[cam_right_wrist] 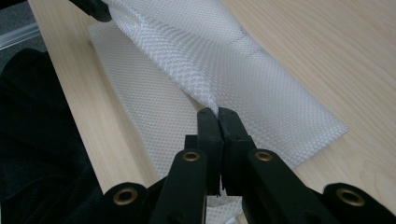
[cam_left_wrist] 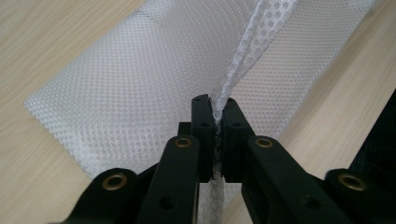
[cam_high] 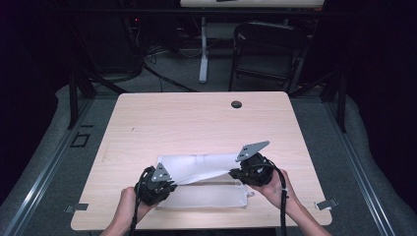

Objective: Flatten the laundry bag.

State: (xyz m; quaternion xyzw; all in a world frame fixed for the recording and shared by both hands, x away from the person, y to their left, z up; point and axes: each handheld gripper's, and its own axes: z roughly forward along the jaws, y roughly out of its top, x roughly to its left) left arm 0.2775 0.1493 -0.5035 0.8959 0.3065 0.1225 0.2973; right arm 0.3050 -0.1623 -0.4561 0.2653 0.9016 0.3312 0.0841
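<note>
Pale wood table [cam_high: 196, 113] fills the middle of the high view, with dark floor around it and a black chair [cam_high: 268, 51] beyond its 12 o'clock edge.

Nearest, at the table's 6 o'clock edge, 2 hands come in. The left gripper [cam_high: 169, 184] sits at about 7 o'clock, the right gripper [cam_high: 235, 172] at about 5 o'clock and a little higher off the surface. Between them lies a white mesh bag [cam_high: 206, 194], flat along the near edge.

The left gripper's jaws are clamped together on a fold of the mesh; in the left gripper view [cam_left_wrist: 217, 114] the cloth is pinched between the 2 pads and runs up toward 12 o'clock as a doubled edge. The right gripper is likewise closed tight on the mesh [cam_right_wrist: 218, 116], with the layer rising from its pads toward 11 o'clock.

The upper layer of the bag is lifted between the 2 grippers and stretched, sagging slightly in the middle, while the lower layer rests on the wood.

Farther off, at the table's 12 o'clock edge, sits a small dark round cap [cam_high: 236, 104], well apart from the bag.
</note>
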